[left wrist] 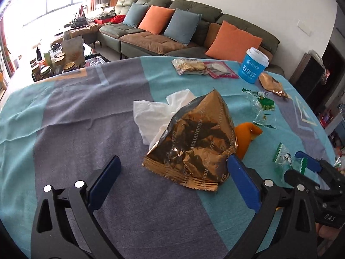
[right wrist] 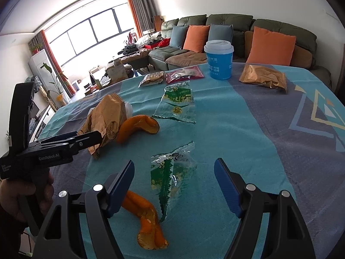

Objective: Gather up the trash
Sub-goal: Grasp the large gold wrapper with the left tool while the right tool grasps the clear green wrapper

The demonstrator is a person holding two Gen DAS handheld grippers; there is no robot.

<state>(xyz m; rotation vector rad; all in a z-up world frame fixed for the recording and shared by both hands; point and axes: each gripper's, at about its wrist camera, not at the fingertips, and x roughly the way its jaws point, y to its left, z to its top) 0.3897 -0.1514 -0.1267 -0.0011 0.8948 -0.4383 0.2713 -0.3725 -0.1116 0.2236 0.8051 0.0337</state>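
Observation:
A crumpled gold snack bag (left wrist: 194, 142) lies on the table in front of my open left gripper (left wrist: 174, 177), with a white tissue (left wrist: 155, 112) behind it and an orange peel (left wrist: 245, 136) to its right. My open right gripper (right wrist: 174, 179) hovers over a clear green-printed wrapper (right wrist: 172, 170). A second orange peel (right wrist: 148, 226) lies by its left finger. In the right wrist view the left gripper (right wrist: 94, 139) reaches the gold bag (right wrist: 107, 118) from the left. Another green wrapper (right wrist: 176, 105) and an orange peel (right wrist: 138, 127) lie farther back.
A blue cup with a white lid (right wrist: 218, 59) stands at the table's far side, beside a biscuit pack (right wrist: 152, 78), a red packet (right wrist: 184, 74) and a second gold bag (right wrist: 263, 78). A blue and grey cloth (right wrist: 258, 140) covers the table. A sofa (left wrist: 172, 32) stands behind.

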